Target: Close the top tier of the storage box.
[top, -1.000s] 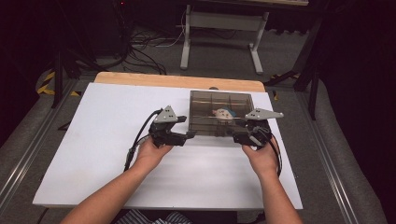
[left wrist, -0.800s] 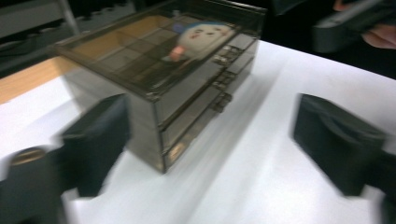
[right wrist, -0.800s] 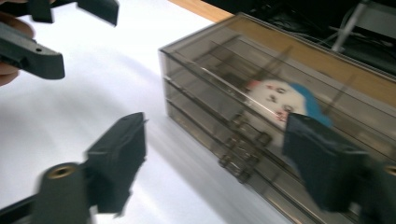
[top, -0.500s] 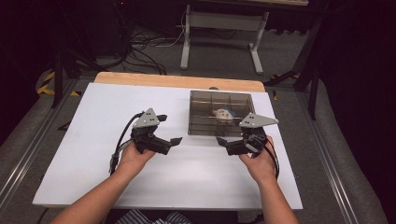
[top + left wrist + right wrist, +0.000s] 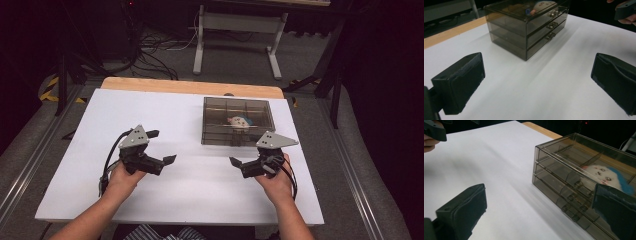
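- The drawer box (image 5: 237,121), a smoky see-through chest of three shallow drawers, stands on the white table (image 5: 190,195) in the upper right of the middle of the high view, its long side running across the frame and its drawer fronts facing the person.
- A small plush toy (image 5: 240,121), white with a blue back, lies in the top drawer toward the box's near edge; in the right gripper view it shows at the right, behind the clear front (image 5: 609,178).
- The right gripper (image 5: 243,166) sits in the lower right of the high view, just below the box's near right corner, jaws spread wide with nothing between them, having just been opening. It points to the frame's left, so the box lies up and slightly left of it.
- The left gripper (image 5: 161,148) sits left of centre, well apart from the box, jaws likewise spread and empty after just opening. It points right; the box lies up and to the right.
- My reading: the right hand is nearer the drawer fronts, whose small handles (image 5: 551,25) stack in one column, so a pull would come straight toward the person.
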Motion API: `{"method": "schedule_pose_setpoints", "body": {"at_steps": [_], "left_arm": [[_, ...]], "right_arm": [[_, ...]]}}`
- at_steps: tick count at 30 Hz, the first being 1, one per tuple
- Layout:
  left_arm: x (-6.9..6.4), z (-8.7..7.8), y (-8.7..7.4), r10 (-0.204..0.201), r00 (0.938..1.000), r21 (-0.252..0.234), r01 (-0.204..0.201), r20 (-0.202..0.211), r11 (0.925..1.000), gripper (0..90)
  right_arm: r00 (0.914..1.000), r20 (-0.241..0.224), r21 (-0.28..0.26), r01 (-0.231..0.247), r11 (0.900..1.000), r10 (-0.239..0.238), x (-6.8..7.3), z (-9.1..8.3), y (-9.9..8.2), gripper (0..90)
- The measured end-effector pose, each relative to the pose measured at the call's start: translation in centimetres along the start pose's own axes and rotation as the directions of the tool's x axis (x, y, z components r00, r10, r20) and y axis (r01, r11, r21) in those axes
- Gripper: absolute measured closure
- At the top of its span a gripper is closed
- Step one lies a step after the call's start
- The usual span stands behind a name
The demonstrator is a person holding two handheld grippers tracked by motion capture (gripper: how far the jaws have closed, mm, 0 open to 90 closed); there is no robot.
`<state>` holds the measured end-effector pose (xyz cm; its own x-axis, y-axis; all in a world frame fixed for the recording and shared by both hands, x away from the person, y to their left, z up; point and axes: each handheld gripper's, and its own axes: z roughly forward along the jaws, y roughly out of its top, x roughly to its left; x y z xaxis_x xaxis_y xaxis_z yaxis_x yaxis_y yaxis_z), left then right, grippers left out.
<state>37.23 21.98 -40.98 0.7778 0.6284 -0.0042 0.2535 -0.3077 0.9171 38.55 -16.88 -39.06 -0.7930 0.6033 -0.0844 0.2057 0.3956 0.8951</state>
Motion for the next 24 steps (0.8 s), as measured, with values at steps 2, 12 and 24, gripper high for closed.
{"method": "schedule_pose_setpoints", "body": {"at_steps": [2,12,24], "left_arm": [[0.2,-0.3,-0.6,-0.012,0.9999,0.0,0.012,-0.012,0.9999,0.0],[1.1,-2.2,-3.9,-0.055,0.9965,-0.002,0.055,-0.063,0.9985,0.0],[1.5,-4.1,-7.1,-0.056,0.9954,-0.013,0.055,-0.077,0.9984,0.0]], "right_arm": [[0.9999,-0.002,-0.016,0.014,0.9998,-0.014,0.3,0.0,-0.3,0.1],[0.9995,-0.014,-0.071,0.029,0.997,-0.03,1.1,-0.1,-2.2,0.0],[0.9998,-0.012,-0.064,0.018,0.9978,-0.019,1.1,0.5,-4.6,0.0]]}}
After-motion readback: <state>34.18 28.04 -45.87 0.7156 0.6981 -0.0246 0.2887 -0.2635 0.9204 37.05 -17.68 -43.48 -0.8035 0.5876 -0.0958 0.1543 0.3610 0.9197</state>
